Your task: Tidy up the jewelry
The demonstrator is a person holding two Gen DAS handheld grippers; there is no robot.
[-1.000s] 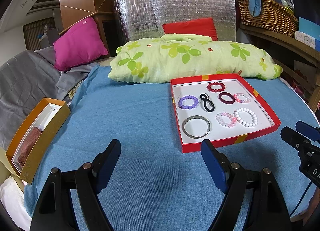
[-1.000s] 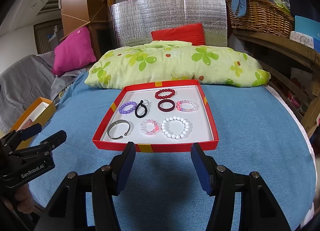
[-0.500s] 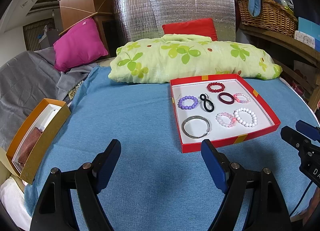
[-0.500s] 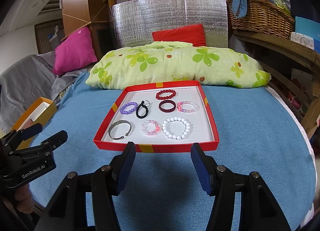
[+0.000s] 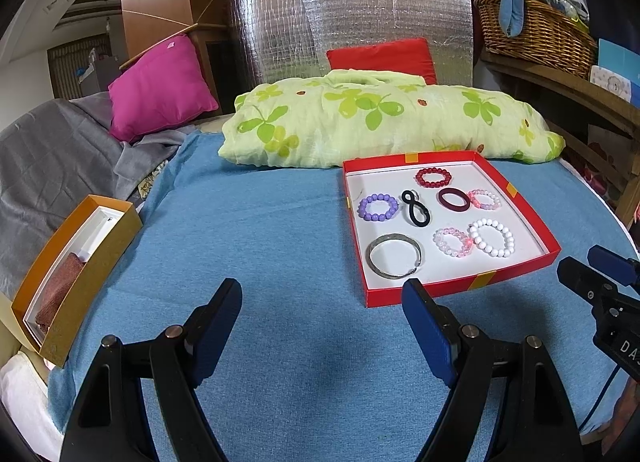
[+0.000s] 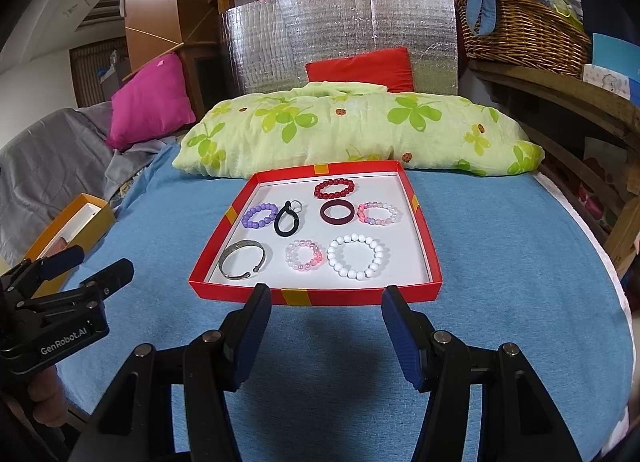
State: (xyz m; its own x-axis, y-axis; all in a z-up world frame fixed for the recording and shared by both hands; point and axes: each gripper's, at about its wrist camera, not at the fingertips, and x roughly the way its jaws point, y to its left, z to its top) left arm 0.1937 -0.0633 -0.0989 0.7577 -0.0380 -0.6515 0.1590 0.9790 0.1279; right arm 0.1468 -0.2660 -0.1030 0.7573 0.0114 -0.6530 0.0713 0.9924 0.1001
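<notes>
A red tray [image 5: 460, 287] [image 6: 320, 296] with a white floor lies on the blue cloth and holds several bracelets: a purple bead one [image 6: 259, 215], a black loop [image 6: 286, 220], a red bead one [image 6: 334, 188], a dark maroon band [image 6: 337, 213], a white bead one [image 6: 357, 256], pink ones and a silver bangle [image 5: 394, 255] [image 6: 242, 261]. My left gripper [image 5: 322, 296] stands open over bare cloth, left of the tray's near corner. Just short of the tray's front edge my right gripper [image 6: 326, 300] hangs open and empty.
An open gold box [image 5: 76, 262] with a brown pad sits at the cloth's left edge. A green flowered pillow [image 5: 384, 118] lies behind the tray, with a pink cushion [image 5: 160, 88], grey fabric, a foil panel and a wicker basket [image 6: 524, 30] beyond.
</notes>
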